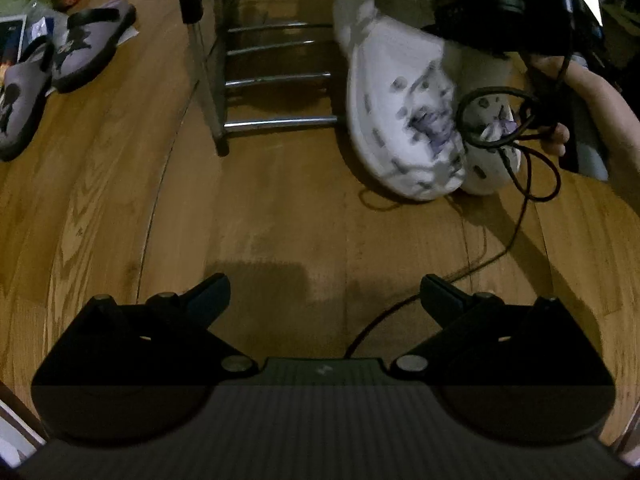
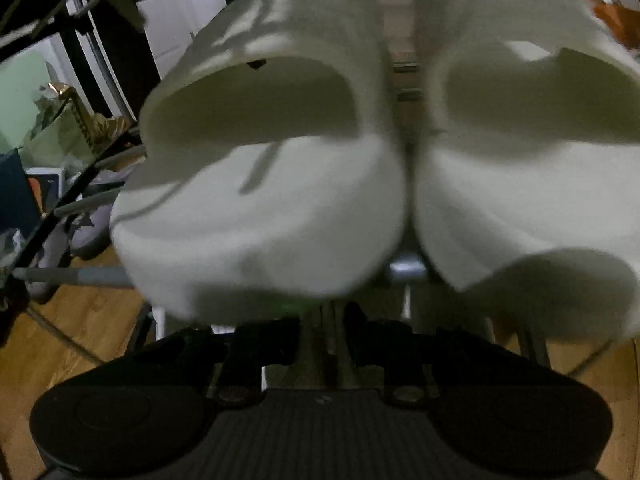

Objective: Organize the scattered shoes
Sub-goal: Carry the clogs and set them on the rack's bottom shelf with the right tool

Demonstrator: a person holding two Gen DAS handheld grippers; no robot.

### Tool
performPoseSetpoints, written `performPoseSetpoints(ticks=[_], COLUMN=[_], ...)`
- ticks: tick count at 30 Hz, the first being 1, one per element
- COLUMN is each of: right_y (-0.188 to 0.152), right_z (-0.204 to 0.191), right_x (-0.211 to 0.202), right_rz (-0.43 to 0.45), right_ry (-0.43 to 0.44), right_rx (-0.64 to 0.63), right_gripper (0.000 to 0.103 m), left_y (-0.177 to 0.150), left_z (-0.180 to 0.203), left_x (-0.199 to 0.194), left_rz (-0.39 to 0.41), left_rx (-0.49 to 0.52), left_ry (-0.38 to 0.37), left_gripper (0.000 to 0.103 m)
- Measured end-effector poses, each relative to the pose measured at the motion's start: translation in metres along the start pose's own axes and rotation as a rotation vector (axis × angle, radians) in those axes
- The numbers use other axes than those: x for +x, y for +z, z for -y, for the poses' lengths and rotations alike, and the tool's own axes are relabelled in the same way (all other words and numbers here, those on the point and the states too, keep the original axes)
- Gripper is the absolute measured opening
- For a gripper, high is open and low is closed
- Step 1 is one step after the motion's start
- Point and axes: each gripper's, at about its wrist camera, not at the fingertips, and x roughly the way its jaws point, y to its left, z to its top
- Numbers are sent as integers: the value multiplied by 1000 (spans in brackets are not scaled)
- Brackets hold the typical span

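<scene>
The left wrist view looks down on a wooden floor (image 1: 280, 208); the left tongs (image 1: 324, 292) stand wide, with nothing between the fingers. At 12 o'clock stands a metal shoe rack (image 1: 276, 80) with bare rungs on its left part; at 1 o'clock 2 white clogs (image 1: 404, 120) with small dark charms lie side by side, toes towards the camera, long axes running from 12 to 6 o'clock, heels up by the rack's top rail. At 2 o'clock a hand (image 1: 584, 96) holds the right tongs' black body, with a looped black cable (image 1: 520, 136) hanging over the clogs. At 10 o'clock 2 grey slippers (image 1: 60, 68) with dark figures lie on the floor, well apart from the rack, beside scattered packets.

The right wrist view alone shows the clogs (image 2: 272, 184) from the heel end, filling the frame, blurred; their 2 foot openings face the camera and the toes point away towards 12 o'clock; they touch each other along the middle. The right tongs (image 2: 324, 336) sit below the heels at 6 o'clock, the fingers (image 2: 260, 344) parted narrowly, a gap between them, gripping neither clog; rack rungs show at 9 o'clock.
</scene>
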Motion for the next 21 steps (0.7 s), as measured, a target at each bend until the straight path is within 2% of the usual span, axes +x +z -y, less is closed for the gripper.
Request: performPoseSetpoints(ticks=[1, 3, 6, 13, 16, 21], right_y=[-1, -8, -31, -99, -132, -160], right_z=[-1, -5, 11, 71, 97, 81], right_x=[-4, -30, -63, -82, -84, -77], right_rz=[10, 86, 102, -29, -84, -129], right_ry=[-1, -4, 31, -22, -2, 18], right_rx=[-7, -47, -28, 160, 244, 173], right_gripper=[76, 81, 81, 81, 80, 79], left_y=[0, 0, 2, -3, -6, -5], left_z=[0, 1, 1, 7, 11, 14], left_x=[0, 0, 5, 31, 48, 84], left_rz=[-1, 1, 12, -2, 17, 1], left_rx=[-1, 4, 9, 4, 9, -11], left_ry=[-2, -7, -3, -18, -20, -55], left_gripper=[103, 103, 103, 103, 103, 103])
